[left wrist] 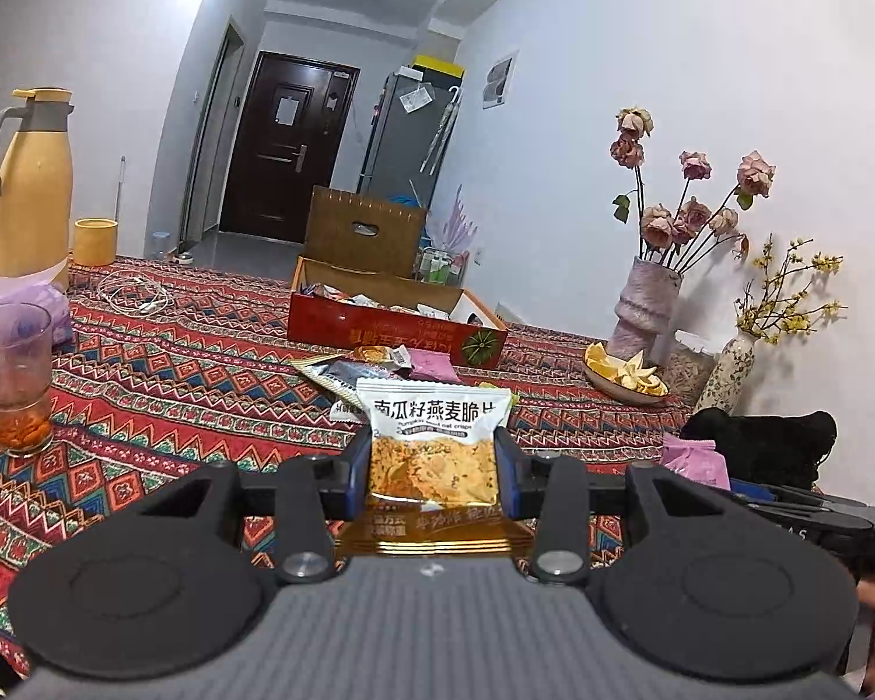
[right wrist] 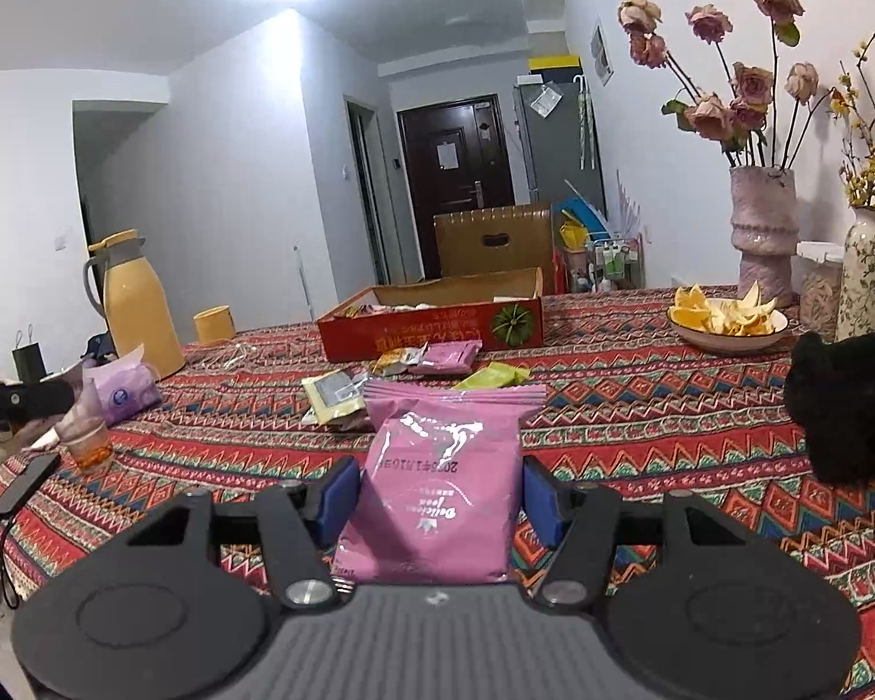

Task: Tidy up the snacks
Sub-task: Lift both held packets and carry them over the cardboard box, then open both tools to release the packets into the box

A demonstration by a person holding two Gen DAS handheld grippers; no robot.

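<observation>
White oat-crisp pkt [left wrist: 434, 449] is clamped in left gripper [left wrist: 434, 469] jaws; pink pkt [right wrist: 437, 501] is pinched by right gripper [right wrist: 437, 501] jaws, above patterned desk [right wrist: 641, 408], red box [right wrist: 431, 326] beyond.

White oat-crisp packet [left wrist: 433, 443] and pink packet [right wrist: 437, 496] upright, clamped.

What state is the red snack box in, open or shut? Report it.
Open: the red box has its brown lid raised behind, and packets show inside.
</observation>
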